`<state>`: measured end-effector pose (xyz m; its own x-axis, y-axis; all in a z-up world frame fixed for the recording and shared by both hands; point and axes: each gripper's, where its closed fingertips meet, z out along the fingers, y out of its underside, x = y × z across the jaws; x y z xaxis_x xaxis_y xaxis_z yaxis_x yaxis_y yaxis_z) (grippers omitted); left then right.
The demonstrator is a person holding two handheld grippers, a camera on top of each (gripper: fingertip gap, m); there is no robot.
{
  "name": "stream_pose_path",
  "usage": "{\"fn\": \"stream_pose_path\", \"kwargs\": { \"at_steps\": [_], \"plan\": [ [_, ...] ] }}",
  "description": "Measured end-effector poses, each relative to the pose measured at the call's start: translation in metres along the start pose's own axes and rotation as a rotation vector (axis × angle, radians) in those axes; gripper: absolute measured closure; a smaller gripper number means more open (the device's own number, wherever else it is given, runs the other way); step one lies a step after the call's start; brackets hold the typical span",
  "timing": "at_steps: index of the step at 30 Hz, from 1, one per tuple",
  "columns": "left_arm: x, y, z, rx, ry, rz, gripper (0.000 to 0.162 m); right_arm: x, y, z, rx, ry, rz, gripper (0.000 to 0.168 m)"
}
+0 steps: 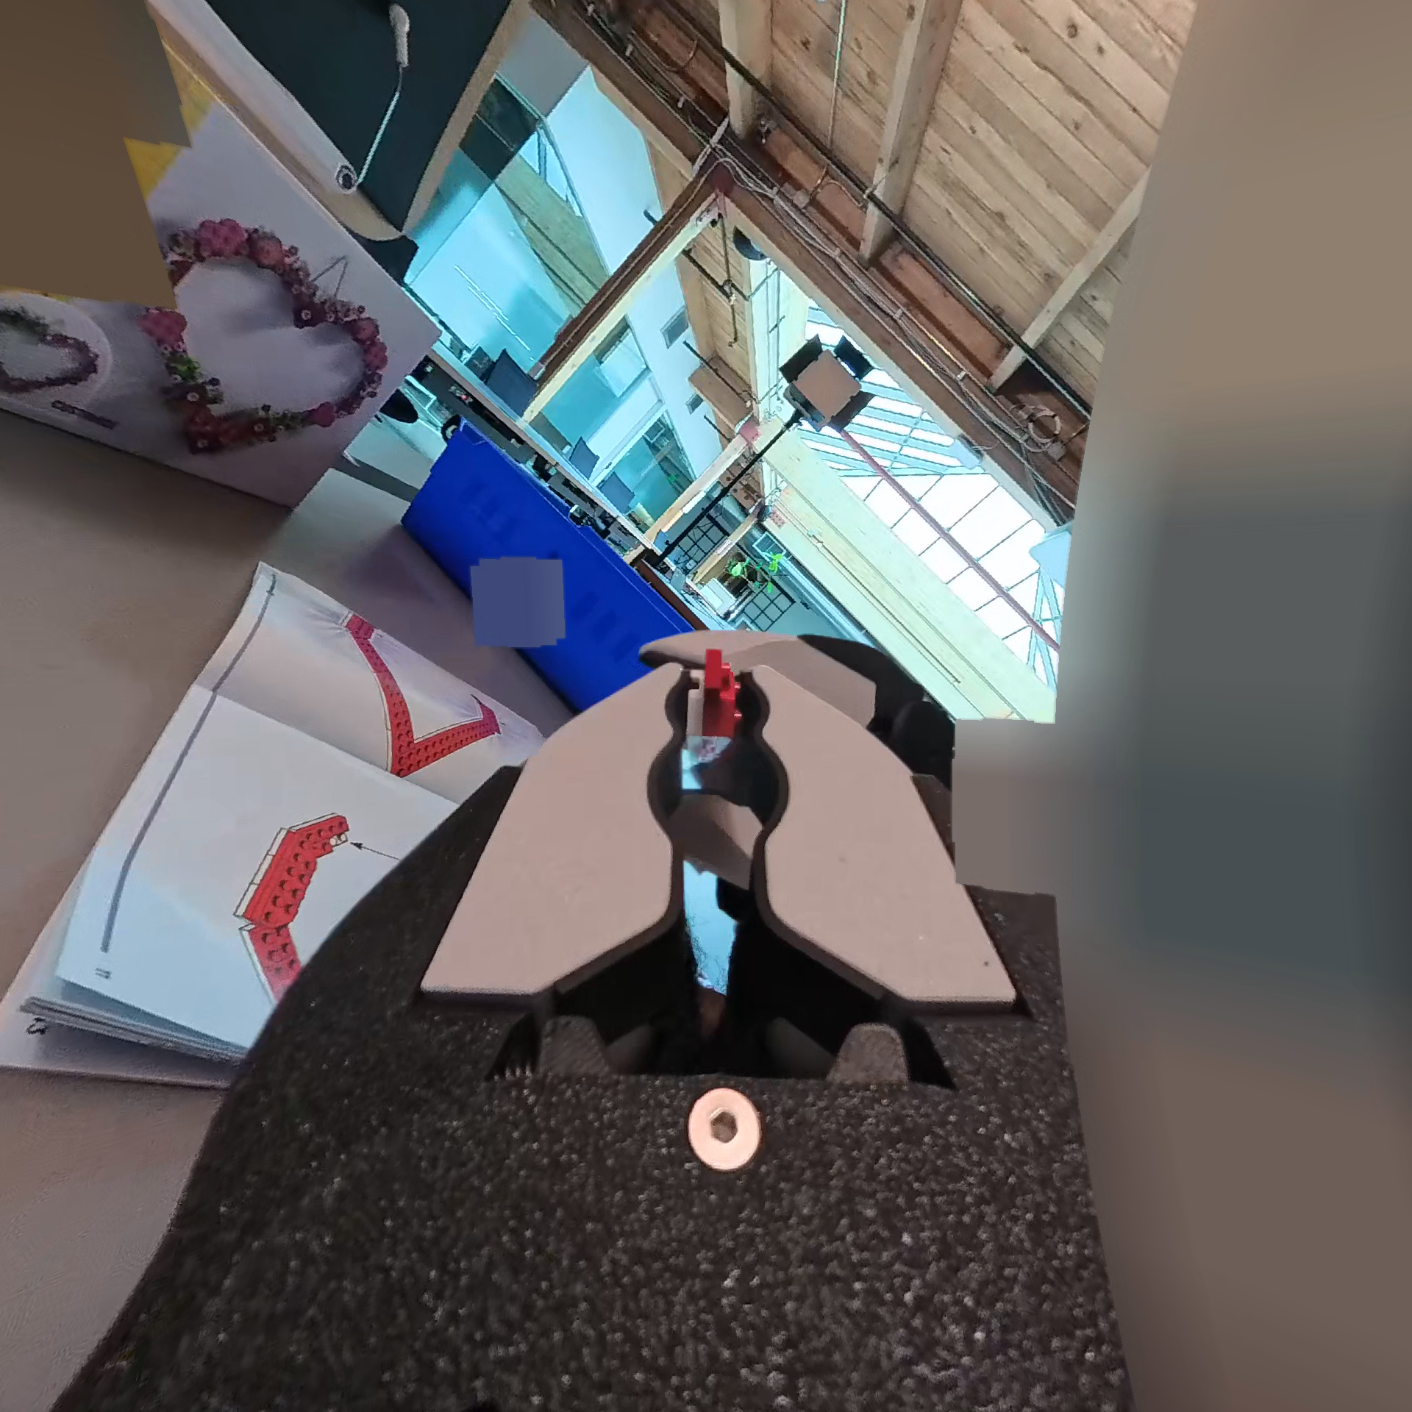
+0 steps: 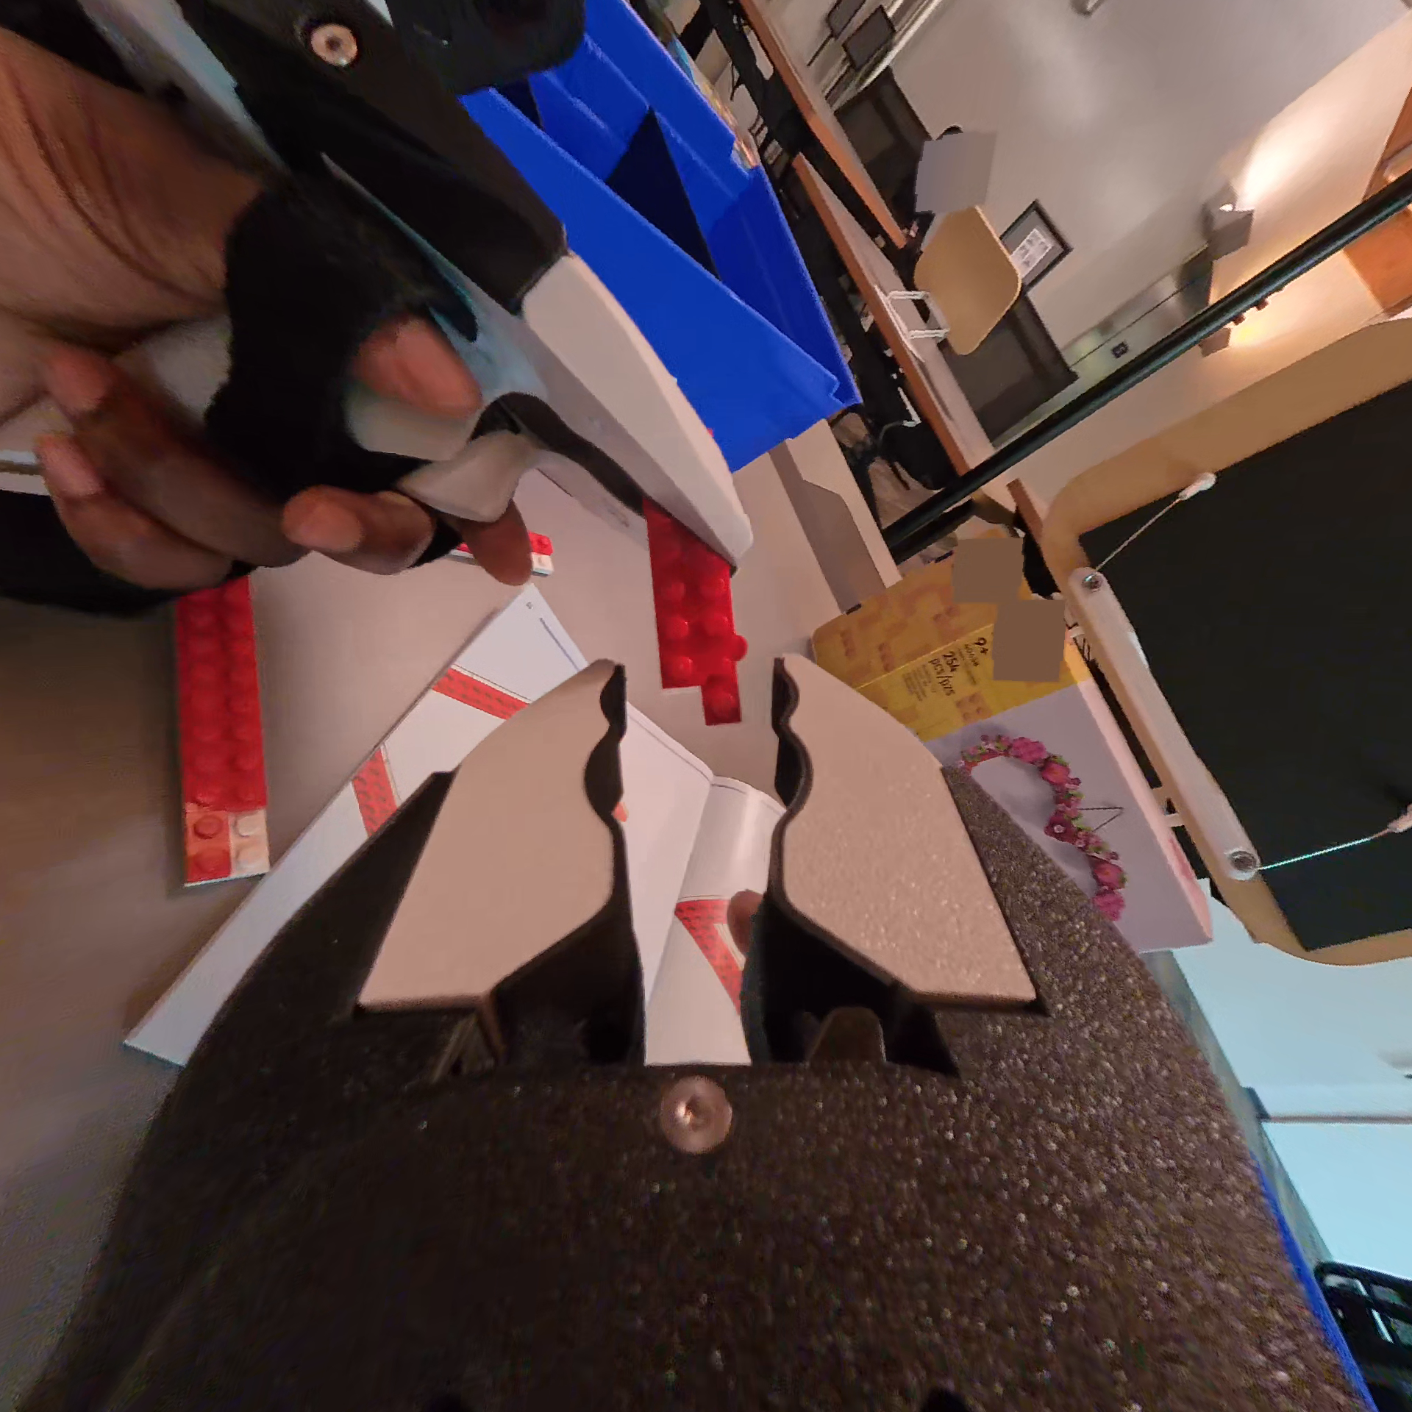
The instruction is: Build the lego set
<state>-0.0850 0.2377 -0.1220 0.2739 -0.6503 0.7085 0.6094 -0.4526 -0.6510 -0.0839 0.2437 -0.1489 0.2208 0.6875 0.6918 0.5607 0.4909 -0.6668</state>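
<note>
The left gripper point(image 1: 714, 691) has its jaws clamped on a long red studded plastic brick plate point(image 2: 697, 620), lifted above the worktop point(image 2: 92, 688). Its free end points toward the right gripper point(image 2: 697, 688), whose parted, empty jaws sit just beside it.

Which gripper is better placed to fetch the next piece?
Right. The right gripper is open and empty; the left gripper is shut on the red plate assembly.
</note>
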Motion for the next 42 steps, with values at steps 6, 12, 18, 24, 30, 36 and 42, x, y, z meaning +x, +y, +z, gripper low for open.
{"fn": "stream_pose_path", "kwargs": {
  "at_steps": [6, 12, 18, 24, 30, 36, 42],
  "plan": [
    [-0.001, 0.007, 0.003, -0.030, -0.010, -0.008, 0.151, -0.001, -0.006, -0.007, 0.031, 0.026, -0.062, 0.148],
    [-0.004, 0.015, 0.007, -0.062, -0.017, -0.038, 0.150, -0.005, 0.003, -0.011, 0.027, -0.016, 0.019, 0.148],
    [-0.010, 0.007, 0.002, -0.051, -0.083, 0.059, 0.137, 0.000, 0.019, -0.013, -0.006, -0.031, 0.209, 0.148],
    [-0.005, -0.009, -0.009, -0.059, -0.210, 0.499, 0.158, 0.009, 0.031, -0.016, -0.027, -0.054, 0.384, 0.148],
    [-0.004, -0.001, -0.003, -0.087, -0.227, 0.548, 0.162, 0.004, 0.022, -0.015, -0.016, -0.079, 0.308, 0.148],
    [-0.002, -0.003, -0.005, -0.091, -0.220, 0.539, 0.162, -0.003, 0.011, -0.017, 0.026, -0.100, 0.211, 0.148],
    [0.000, -0.003, -0.004, -0.082, -0.207, 0.522, 0.162, -0.011, 0.004, -0.019, 0.058, -0.123, 0.147, 0.148]
  ]
}}
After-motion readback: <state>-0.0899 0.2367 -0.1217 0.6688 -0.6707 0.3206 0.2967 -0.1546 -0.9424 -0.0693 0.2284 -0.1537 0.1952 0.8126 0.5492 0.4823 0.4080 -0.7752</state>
